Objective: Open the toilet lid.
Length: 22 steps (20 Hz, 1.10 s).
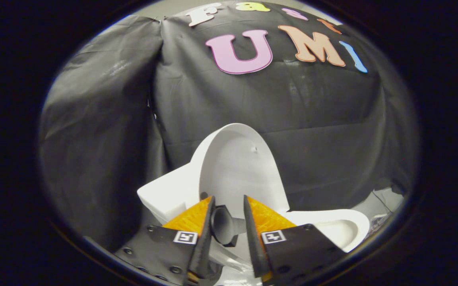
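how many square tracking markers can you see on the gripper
2. One square marker sits on the left finger's base, the other on the right finger's base; the gripper holds a dark knob at the raised toilet lid.

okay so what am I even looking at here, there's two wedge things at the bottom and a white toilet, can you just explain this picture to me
This picture comes from a camera mounted on a hand-held tool: a person carries a pair of tongs, and the camera looks forward along them with a very wide lens, which bends everything into a round shape. The two wedge shapes at the bottom are the tongs' two fingers.

Between them sits a dark knob-like handle. It appears to be attached to the toilet lid, and the fingers seem to press it from both sides, so the tongs are holding it.

The lid is raised nearly upright, its inner side facing the camera. Beyond the fingers and lower lies the toilet seat and bowl. Behind it all hangs the booth's black cloth wall.
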### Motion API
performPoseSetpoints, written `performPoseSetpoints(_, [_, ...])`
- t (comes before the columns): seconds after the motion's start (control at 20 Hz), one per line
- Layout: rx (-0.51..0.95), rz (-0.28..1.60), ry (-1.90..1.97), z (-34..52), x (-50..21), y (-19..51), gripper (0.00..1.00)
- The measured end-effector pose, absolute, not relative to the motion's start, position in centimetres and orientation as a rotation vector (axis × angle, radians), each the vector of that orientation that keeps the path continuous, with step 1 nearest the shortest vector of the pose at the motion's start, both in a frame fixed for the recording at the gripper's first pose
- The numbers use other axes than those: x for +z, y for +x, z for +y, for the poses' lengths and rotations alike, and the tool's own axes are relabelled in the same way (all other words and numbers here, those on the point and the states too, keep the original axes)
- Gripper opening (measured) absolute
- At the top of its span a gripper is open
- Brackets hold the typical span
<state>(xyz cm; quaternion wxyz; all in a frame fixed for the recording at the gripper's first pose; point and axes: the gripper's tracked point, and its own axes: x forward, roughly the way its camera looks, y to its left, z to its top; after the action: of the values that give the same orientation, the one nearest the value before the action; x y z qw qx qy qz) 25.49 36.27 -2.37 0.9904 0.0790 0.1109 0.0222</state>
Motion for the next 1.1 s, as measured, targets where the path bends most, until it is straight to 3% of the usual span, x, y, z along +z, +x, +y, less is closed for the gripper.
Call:
performPoseSetpoints(0.5, [0.121,0.239,0.107,36.1,-3.3,22.8,0.98])
performPoseSetpoints(1.1, [0.116,0.154,0.066,32.8,-1.3,19.1,0.99])
